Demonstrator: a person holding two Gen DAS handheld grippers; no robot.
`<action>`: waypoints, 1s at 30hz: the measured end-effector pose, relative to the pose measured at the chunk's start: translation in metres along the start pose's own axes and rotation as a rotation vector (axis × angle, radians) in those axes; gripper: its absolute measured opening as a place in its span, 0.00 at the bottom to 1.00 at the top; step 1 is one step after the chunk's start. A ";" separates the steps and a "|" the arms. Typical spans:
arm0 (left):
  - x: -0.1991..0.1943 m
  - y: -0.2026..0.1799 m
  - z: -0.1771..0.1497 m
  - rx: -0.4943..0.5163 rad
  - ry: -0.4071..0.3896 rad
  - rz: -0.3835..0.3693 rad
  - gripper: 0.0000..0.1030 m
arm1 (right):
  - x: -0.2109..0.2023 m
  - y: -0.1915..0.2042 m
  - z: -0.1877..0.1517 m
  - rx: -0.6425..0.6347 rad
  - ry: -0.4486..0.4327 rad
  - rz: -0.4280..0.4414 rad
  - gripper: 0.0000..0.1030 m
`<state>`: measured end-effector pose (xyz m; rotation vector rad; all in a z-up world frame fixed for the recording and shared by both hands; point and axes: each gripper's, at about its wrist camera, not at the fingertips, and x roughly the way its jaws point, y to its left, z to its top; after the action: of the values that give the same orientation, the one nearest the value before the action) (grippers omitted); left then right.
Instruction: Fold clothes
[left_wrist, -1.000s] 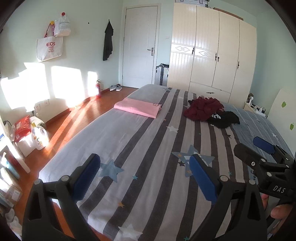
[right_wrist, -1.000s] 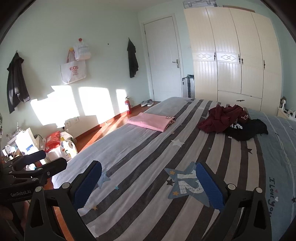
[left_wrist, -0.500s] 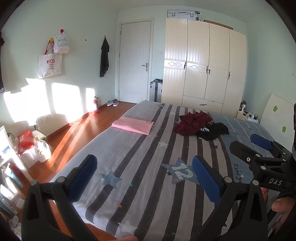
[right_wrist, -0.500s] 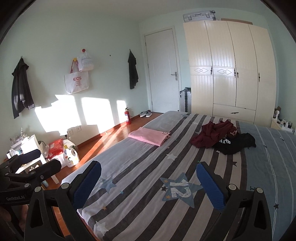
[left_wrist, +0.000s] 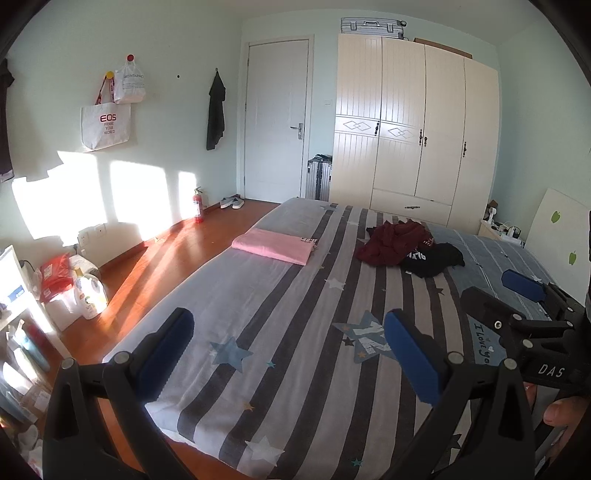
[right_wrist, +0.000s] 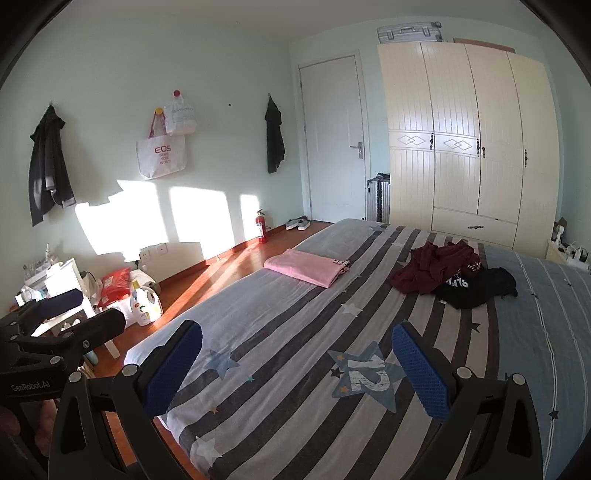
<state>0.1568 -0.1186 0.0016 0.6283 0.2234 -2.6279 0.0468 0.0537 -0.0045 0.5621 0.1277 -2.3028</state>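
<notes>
Both grippers are held above the near end of the bed (left_wrist: 258, 295), which carries a grey striped, star-printed cover. The left gripper (left_wrist: 288, 350) has its fingers spread wide, with nothing between the blue pads (left_wrist: 413, 362). The right gripper (right_wrist: 299, 369) is likewise spread wide and empty.

Task items lie well apart from both sets of fingers, toward the far end of the bed:
- A pink garment (left_wrist: 275, 246), folded flat into a rectangle, lies near the far left edge of the bed.
- A maroon garment (left_wrist: 393, 242), crumpled in a heap, lies near the middle of the far end.
- A black garment (left_wrist: 434, 258) with white lettering, also crumpled, touches the maroon heap on its right side.

View differences:
- The left wrist view shows the right gripper's body at the right edge, above the blue striped part of the cover, with part of a hand (left_wrist: 565, 410) below it. It also shows a white panel (left_wrist: 561, 236) with green apple stickers by the bed's right side.
- The right wrist view shows the left gripper's body at the left edge, and a dark jacket (right_wrist: 48, 166) hanging on the left wall, which the left wrist view cuts off almost entirely.
</notes>
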 end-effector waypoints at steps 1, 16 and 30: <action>0.000 0.000 -0.001 -0.001 0.001 0.000 0.99 | 0.000 0.001 -0.001 -0.004 0.000 0.000 0.99; -0.002 -0.005 -0.003 0.009 -0.010 0.012 0.99 | -0.003 0.000 -0.001 -0.005 -0.010 -0.009 0.99; -0.001 -0.007 -0.004 0.014 -0.022 0.009 0.99 | -0.002 -0.005 -0.005 0.003 -0.005 -0.003 0.99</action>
<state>0.1565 -0.1112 -0.0009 0.6033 0.1951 -2.6286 0.0460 0.0600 -0.0091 0.5574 0.1228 -2.3077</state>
